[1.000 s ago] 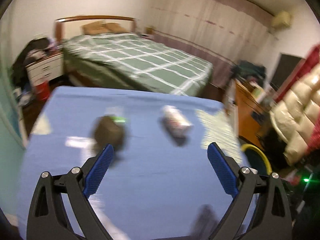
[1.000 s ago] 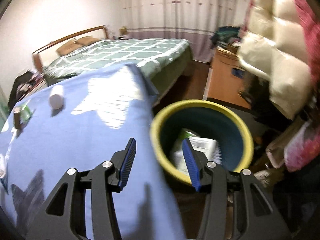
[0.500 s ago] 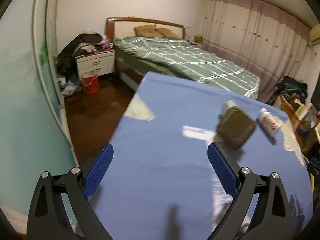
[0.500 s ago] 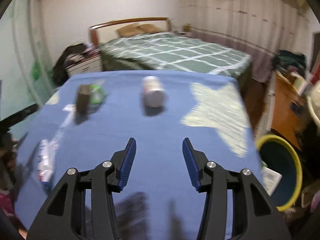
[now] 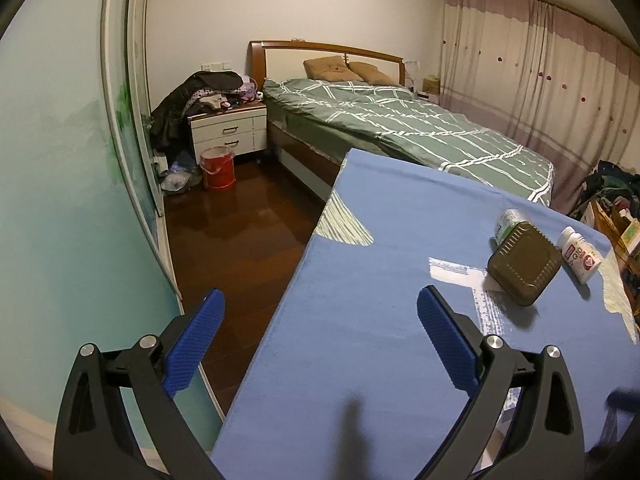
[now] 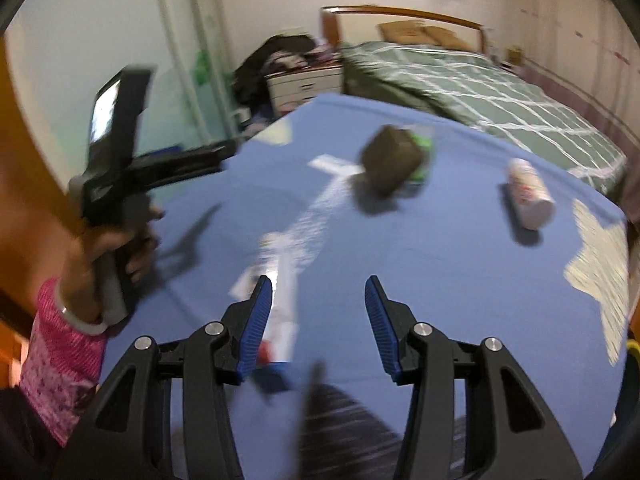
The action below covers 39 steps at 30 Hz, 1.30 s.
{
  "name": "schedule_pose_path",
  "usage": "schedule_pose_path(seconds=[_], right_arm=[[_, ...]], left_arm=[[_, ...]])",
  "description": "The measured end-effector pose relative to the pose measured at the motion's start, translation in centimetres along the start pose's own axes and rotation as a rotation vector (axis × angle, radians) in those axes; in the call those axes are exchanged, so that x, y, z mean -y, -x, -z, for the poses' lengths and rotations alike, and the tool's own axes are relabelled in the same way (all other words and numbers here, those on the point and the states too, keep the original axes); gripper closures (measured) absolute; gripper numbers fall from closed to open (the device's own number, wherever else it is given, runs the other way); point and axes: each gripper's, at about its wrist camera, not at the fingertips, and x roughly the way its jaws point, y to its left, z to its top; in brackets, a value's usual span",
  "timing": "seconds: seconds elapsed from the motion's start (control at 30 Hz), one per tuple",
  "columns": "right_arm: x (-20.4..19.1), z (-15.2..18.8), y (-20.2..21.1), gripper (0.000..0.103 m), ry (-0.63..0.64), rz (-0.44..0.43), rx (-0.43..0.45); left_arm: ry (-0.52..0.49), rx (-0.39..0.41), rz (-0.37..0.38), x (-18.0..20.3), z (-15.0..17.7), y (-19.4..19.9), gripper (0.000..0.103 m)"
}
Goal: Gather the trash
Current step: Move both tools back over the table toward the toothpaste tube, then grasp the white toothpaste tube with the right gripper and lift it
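A blue-clothed table [image 5: 360, 360] carries the trash. A brown square tin [image 5: 524, 270] lies on its side at the right, with a green-and-white pack [image 5: 505, 222] behind it and a white bottle [image 5: 580, 254] beside it. My left gripper [image 5: 320, 304] hangs open over the table's left edge, nothing between its fingers. In the right wrist view the tin [image 6: 392, 160], the bottle [image 6: 530, 194] and a flat white tube [image 6: 280, 280] show blurred. My right gripper [image 6: 318, 286] is open above the cloth, the tube just beside its left finger.
A person's hand [image 6: 116, 240] in a pink sleeve holds the left tool at the table's left side. Dark wood floor [image 5: 240, 240], a bed [image 5: 400, 128], a nightstand [image 5: 228, 132] and a red bucket [image 5: 218, 168] lie beyond. A yellow bin rim [image 6: 634, 346] peeks in at the right.
The right gripper swung from above the yellow bin across the table to the white tube. The left gripper turned left, from facing the tin and bottle to the table's left edge.
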Motion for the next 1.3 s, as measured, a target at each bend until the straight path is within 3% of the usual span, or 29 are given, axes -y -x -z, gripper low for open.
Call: schedule_pose_path(seconds=[0.27,0.43,0.57,0.73,1.0,1.3], right_arm=[[-3.7,0.8,-4.1,0.057,0.069,-0.01,-0.112],[-3.4,1.3,-5.0,0.077,0.052,-0.012,-0.144],[-2.8,1.7,-4.7,0.078,0.037,-0.01,-0.125],[0.7,1.5,-3.8,0.078,-0.041,0.034,-0.084],[8.5,1.4,-1.9,0.078,-0.193,0.201,-0.041],[20.1,4.8,3.3,0.078,-0.453,0.397,0.017]], left_arm=[[0.009,0.003,0.014,0.2,-0.2,0.6,0.007],[0.001,0.002,0.023,0.5,-0.1,0.6,0.007],[-0.003,0.005,0.03,0.6,0.0,0.8,0.007],[-0.015,0.009,0.043,1.0,0.0,0.9,0.007],[-0.022,0.007,0.052,1.3,0.2,1.0,0.007],[-0.031,-0.002,0.055,1.5,0.3,1.0,0.007]])
